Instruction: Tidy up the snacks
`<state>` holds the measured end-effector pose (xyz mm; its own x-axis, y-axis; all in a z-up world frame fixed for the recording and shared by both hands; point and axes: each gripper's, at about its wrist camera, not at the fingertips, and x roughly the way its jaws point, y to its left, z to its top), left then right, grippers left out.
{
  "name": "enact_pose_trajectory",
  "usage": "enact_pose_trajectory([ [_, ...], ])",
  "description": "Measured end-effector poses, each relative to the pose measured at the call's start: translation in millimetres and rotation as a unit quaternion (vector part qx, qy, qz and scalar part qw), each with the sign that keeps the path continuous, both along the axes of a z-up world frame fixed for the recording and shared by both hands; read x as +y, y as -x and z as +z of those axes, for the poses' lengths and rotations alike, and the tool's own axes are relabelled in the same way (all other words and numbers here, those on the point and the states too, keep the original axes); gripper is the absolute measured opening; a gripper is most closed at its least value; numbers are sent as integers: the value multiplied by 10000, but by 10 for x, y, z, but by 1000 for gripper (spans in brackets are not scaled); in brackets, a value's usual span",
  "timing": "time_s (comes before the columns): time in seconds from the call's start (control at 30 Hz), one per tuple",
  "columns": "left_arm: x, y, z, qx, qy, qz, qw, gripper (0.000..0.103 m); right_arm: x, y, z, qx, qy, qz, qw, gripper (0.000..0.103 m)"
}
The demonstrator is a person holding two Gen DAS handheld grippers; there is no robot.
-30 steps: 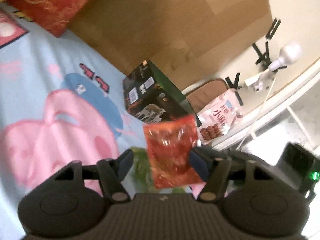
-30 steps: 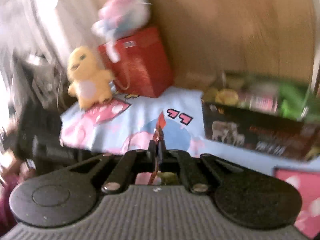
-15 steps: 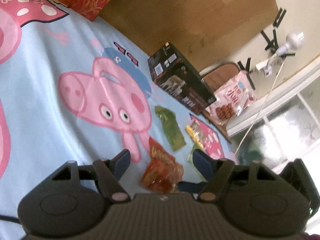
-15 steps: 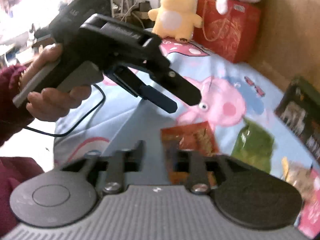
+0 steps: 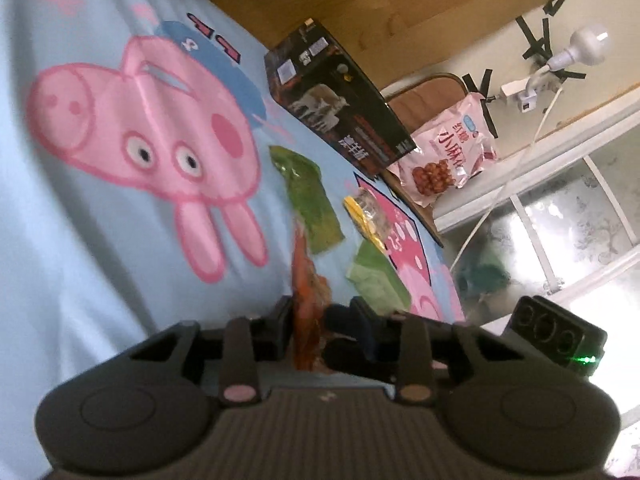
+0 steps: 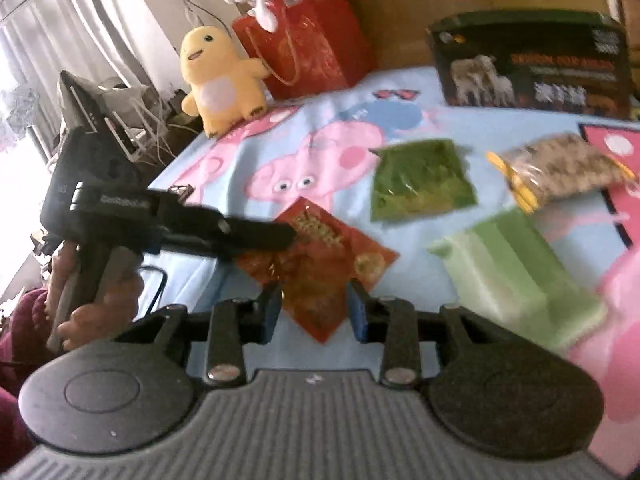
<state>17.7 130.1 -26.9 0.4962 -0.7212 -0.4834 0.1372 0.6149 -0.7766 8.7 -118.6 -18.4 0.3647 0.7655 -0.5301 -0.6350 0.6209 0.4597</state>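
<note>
Red snack packet (image 6: 320,264): flat foil pouch, red and orange. It lies at the near edge of the blue cartoon-pig bedspread (image 5: 100,220), between the two grippers. In the left wrist view it shows edge-on, a thin orange strip (image 5: 306,300) running up between the fingers.

Left gripper (image 5: 310,326): jaws have just been closing; a second ago they stood wide with the packet hanging in front of them. They are now drawn in close about the packet's edge. From the right wrist view its tip reaches onto the packet's left corner, and the pads appear to pinch it, though blur leaves the contact uncertain.

Right gripper (image 6: 314,312): a second ago clamped on the packet's edge, half a second ago parted, since then slightly narrowed. Its jaws now stand apart, the packet's lower corner between the blue pads (image 6: 272,310) but not pressed by them.

Judgement: the packet is being handed from right to left, so the right gripper is free for another item.

Other snacks, further out on the bedspread:
- dark green packet (image 6: 422,180)
- yellow-trimmed clear packet (image 6: 560,170)
- pale green pouch (image 6: 516,272)

Dark printed box (image 6: 532,64): stands open-topped at the far edge, the likely container. Pink snack bag (image 5: 448,152): off the bed, beyond the box.
</note>
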Motion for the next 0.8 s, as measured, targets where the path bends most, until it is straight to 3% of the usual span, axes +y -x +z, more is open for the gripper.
enact_pose_trajectory([
  [0.1,-9,-33,53,4,-153,114,9998,17,97,9,8,-258,54,38,9996,39],
  [0.23,64,-130,191,-45,184,82,9998,16,-17,-50,54,-565,131,217,9981,40],
  [0.37,36,-265,380,-248,469,-49,9986,16,-210,-123,155,-826,-60,18,9966,45],
  [0.43,-32,-350,473,-359,473,-160,9981,16,-299,-212,178,-758,-203,-113,9969,51],
  [0.53,-166,-524,596,-484,457,-332,9972,16,-482,-434,191,-263,-853,-150,9959,51],
  [0.63,-325,-790,778,-706,177,-419,9965,17,-572,-568,251,-206,-1060,-398,9934,47],
  [0.7,-426,-1014,899,-835,-15,-441,9955,17,-623,-688,327,-351,-1043,-658,9917,39],
  [0.73,-494,-1155,963,-891,-96,-458,9949,17,-635,-745,365,-419,-993,-775,9912,29],
  [0.8,-626,-1417,1080,-1042,-229,-509,9930,18,-708,-929,467,-517,-1032,-994,9883,29],
])
